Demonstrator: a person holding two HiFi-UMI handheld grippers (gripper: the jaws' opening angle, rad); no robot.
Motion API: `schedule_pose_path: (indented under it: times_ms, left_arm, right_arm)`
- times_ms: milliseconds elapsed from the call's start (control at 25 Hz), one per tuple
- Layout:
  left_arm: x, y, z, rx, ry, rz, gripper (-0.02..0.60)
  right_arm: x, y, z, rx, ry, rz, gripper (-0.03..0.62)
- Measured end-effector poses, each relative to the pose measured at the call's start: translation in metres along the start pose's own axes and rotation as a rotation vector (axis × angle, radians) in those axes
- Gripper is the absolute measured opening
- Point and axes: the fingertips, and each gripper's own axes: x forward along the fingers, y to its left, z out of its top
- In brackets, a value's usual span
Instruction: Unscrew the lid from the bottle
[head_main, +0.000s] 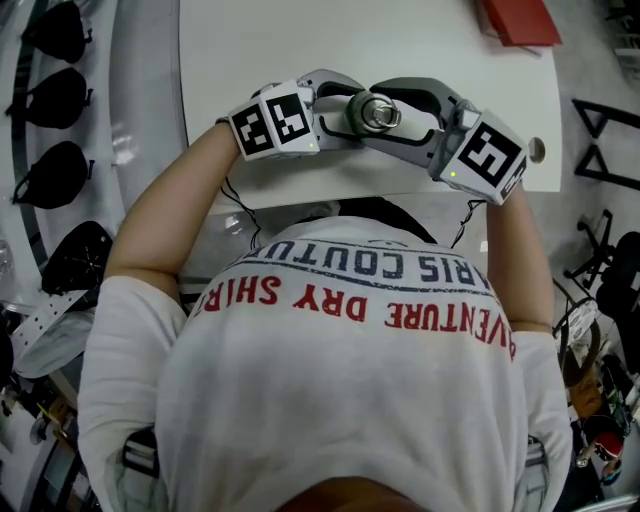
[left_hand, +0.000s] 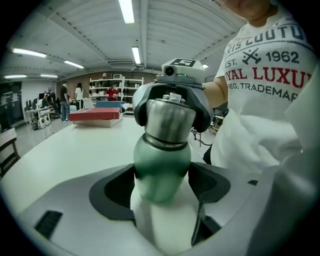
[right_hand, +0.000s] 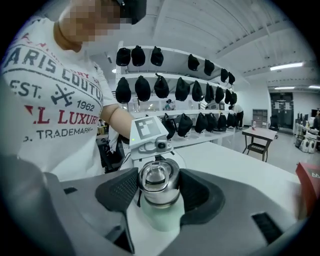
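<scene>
A bottle is held above the white table (head_main: 300, 40), close to the person's chest. Its body (left_hand: 162, 167) is pale green over white, and a steel lid (head_main: 380, 112) with a loop handle tops it. My left gripper (left_hand: 162, 187) is shut on the green shoulder of the bottle, with a dark pad on each side. My right gripper (right_hand: 159, 192) faces it and is shut on the steel lid (right_hand: 157, 185). In the head view the left gripper (head_main: 348, 112) and right gripper (head_main: 390, 116) meet at the bottle near the table's near edge. The bottle's base is hidden.
A red box (head_main: 520, 20) lies at the table's far right corner. Several black caps (head_main: 55, 100) hang on racks to the left. A small table with a chair (right_hand: 260, 137) and people (left_hand: 65, 100) stand far off in the room.
</scene>
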Motion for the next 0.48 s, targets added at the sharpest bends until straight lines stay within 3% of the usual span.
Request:
schedule_pose_path:
  times_ms: [240,480]
  left_arm:
    - [-0.0009,-0.0013,-0.0018,0.024,0.014,-0.037,0.353]
    - [0.0001,-0.0011,-0.0013,0.013,0.006,-0.020,0.353]
  right_arm:
    - [0.0027,0.0024,-0.0003,-0.019,0.024,0.049,0.267]
    - [-0.0022,0.0007,0.0082,0.002,-0.031,-0.001,0.296]
